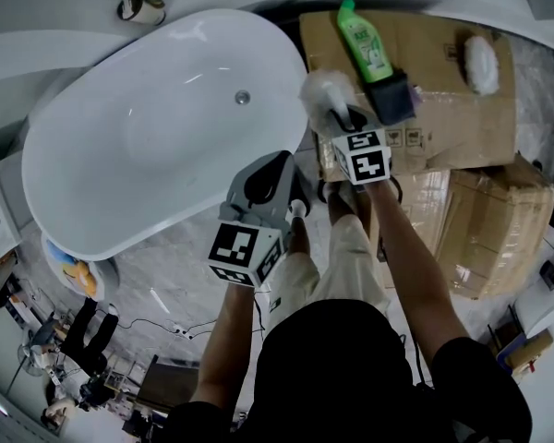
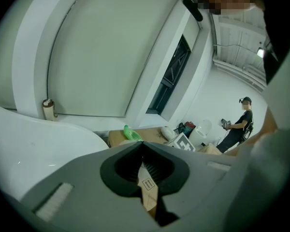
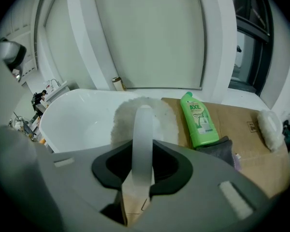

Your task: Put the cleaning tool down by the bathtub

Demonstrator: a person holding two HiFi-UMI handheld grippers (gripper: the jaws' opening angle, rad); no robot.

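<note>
The cleaning tool (image 1: 321, 90) is a fluffy white brush head on a pale handle (image 3: 143, 139). My right gripper (image 1: 340, 118) is shut on that handle. It holds the head over the gap between the white bathtub (image 1: 157, 123) and the cardboard box (image 1: 443, 118). In the right gripper view the fluffy head (image 3: 123, 120) stands just beyond the right gripper (image 3: 142, 151), with the bathtub (image 3: 77, 120) behind it. My left gripper (image 1: 284, 160) hangs by the tub's near right rim. In the left gripper view the left gripper (image 2: 144, 146) has its jaws closed together with nothing between them.
A green bottle (image 1: 367, 49), a grey cloth (image 1: 394, 95) and a white fluffy pad (image 1: 481, 63) lie on the cardboard box. A second box (image 1: 499, 233) sits nearer me on the right. A person (image 2: 239, 122) stands far off in the left gripper view.
</note>
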